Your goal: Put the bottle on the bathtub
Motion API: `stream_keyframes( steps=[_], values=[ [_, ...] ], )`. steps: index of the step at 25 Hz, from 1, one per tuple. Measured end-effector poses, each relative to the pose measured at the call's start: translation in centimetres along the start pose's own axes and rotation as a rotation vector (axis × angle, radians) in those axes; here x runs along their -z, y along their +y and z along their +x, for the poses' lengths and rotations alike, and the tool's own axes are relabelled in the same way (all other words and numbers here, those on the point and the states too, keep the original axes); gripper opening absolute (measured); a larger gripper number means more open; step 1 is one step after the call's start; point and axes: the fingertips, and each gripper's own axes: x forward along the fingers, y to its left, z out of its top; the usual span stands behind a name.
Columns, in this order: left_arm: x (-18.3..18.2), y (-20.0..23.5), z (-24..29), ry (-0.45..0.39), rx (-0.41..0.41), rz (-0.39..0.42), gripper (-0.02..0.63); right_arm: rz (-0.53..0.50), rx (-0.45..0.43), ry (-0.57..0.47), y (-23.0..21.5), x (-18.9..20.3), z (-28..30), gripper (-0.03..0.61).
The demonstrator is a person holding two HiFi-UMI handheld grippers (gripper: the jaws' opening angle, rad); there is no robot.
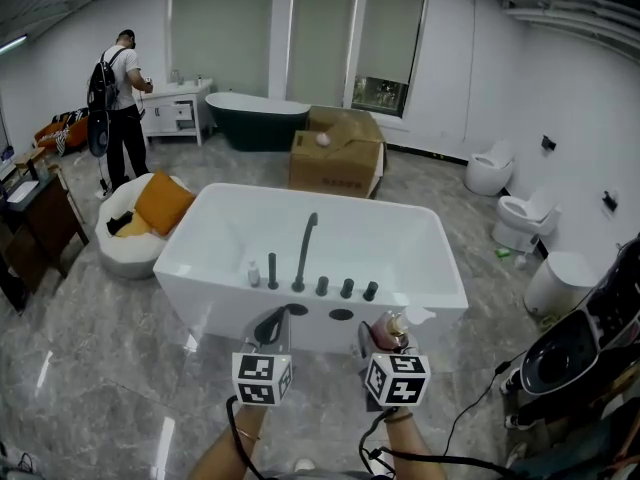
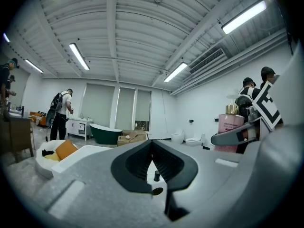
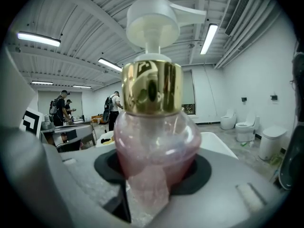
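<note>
A pink pump bottle (image 3: 154, 137) with a gold collar and white pump head stands upright between the jaws of my right gripper (image 3: 154, 163), which is shut on its round body. In the head view the bottle (image 1: 390, 330) and right gripper (image 1: 383, 340) hover just in front of the white bathtub (image 1: 200, 238), near its front rim with the black faucet (image 1: 305, 248) and knobs. My left gripper (image 1: 275, 320) is beside it on the left, its jaws meeting at the tips with nothing between them (image 2: 152, 148). The bottle (image 2: 230, 127) also shows at the right of the left gripper view.
A small white bottle (image 1: 254, 273) stands on the tub rim left of the faucet. A round white seat with an orange cushion (image 1: 160, 203) sits left of the tub. Behind are a cardboard box (image 1: 335, 153), a dark green tub (image 1: 255, 118) and a person (image 1: 120, 108). Toilets (image 1: 520, 218) and black equipment (image 1: 570, 348) stand right.
</note>
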Motion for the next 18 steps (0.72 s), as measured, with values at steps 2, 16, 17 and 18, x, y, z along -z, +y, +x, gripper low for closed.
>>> stream_keyframes(
  steps=[2, 16, 17, 18],
  values=[
    [0.2, 0.1, 0.7, 0.005, -0.003, -0.004, 0.009, 0.000, -0.005, 0.002, -0.4, -0.1, 0.8, 0.219],
    [2.3, 1.0, 7.3, 0.042, 0.023, -0.035, 0.009, 0.007, 0.009, 0.051, -2.8, 0.7, 6.0, 0.219],
    [2.4, 1.2, 8.2, 0.040, 0.032, -0.037, 0.009, 0.006, 0.016, 0.050, -3.1, 0.6, 6.7, 0.219],
    [2.4, 1.5, 9.2, 0.038, 0.041, -0.034, 0.009, 0.006, 0.025, 0.047, -3.4, 0.4, 7.5, 0.219]
  ],
)
